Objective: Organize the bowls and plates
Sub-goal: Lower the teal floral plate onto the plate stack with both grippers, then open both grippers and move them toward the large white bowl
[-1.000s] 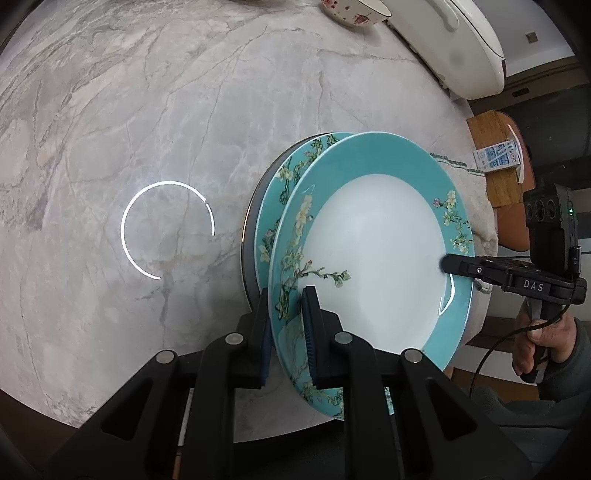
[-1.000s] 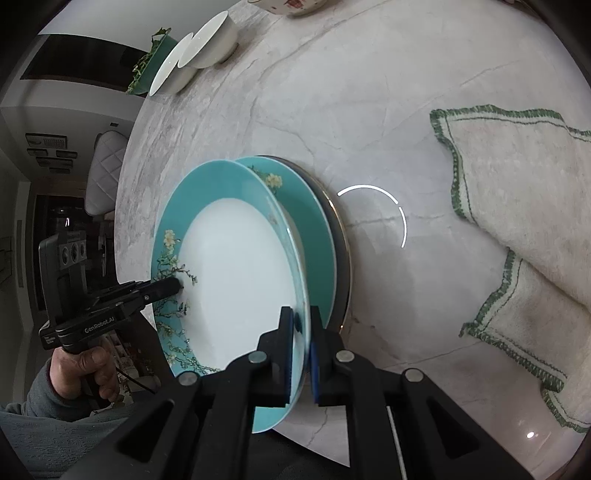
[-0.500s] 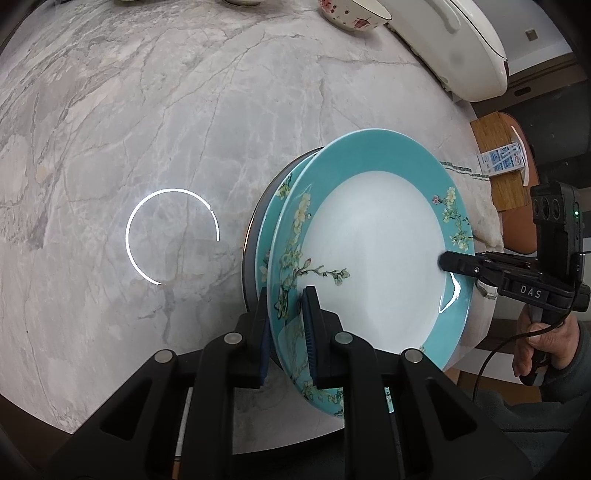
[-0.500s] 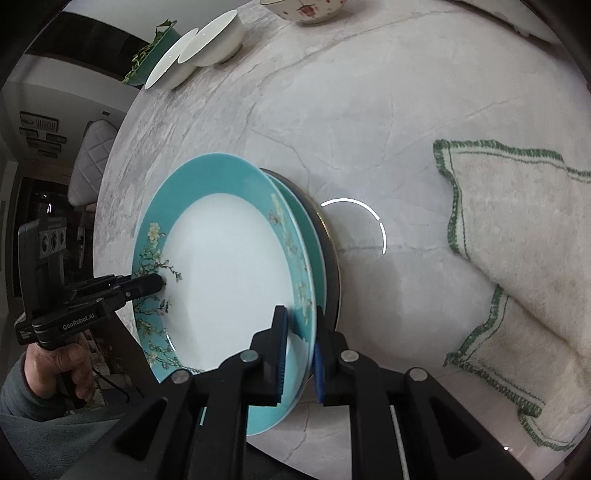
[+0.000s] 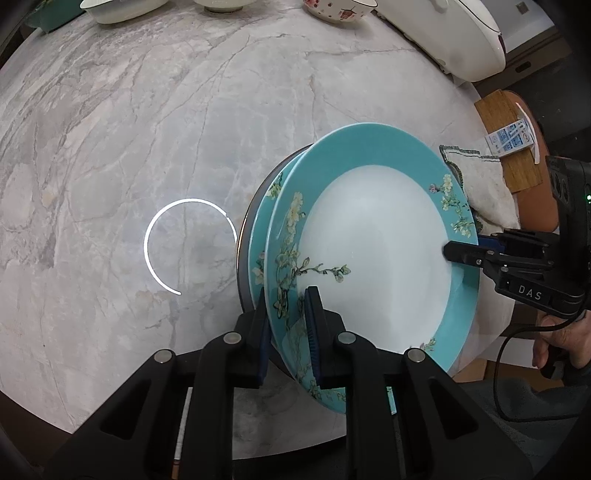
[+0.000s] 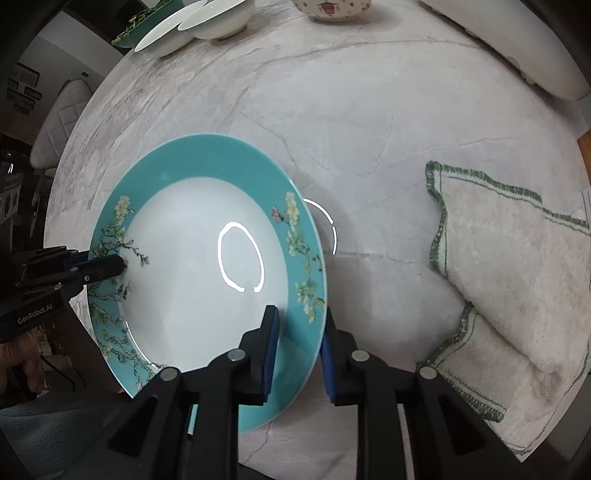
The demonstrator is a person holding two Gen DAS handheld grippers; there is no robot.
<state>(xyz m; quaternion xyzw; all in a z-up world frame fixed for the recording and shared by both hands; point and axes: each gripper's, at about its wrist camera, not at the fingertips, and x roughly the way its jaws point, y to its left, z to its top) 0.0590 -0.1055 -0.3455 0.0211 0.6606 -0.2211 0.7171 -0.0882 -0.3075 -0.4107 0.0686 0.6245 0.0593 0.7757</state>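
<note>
A teal plate with a white centre and blossom pattern (image 5: 373, 254) lies on a second teal plate (image 5: 260, 236) and a dark plate under it, near the table's front edge. My left gripper (image 5: 286, 325) straddles the top plate's near rim, its jaws slightly apart from the rim. My right gripper (image 6: 299, 332) has its jaws wide around the opposite rim of the top plate (image 6: 207, 266), not pressing it. Each gripper shows in the other's view, the right (image 5: 461, 254) and the left (image 6: 107, 266).
A folded white cloth with green stitching (image 6: 509, 280) lies right of the plates. White bowls and plates (image 6: 199, 22) and a flower-patterned bowl (image 6: 332, 9) stand at the far edge. A large white appliance (image 5: 454, 33) sits at the back right. The marble table (image 5: 147, 129) stretches left.
The top plate has come down from tilted to lying on the stack. Both grippers' jaws have widened around its rim; the right one opened more.
</note>
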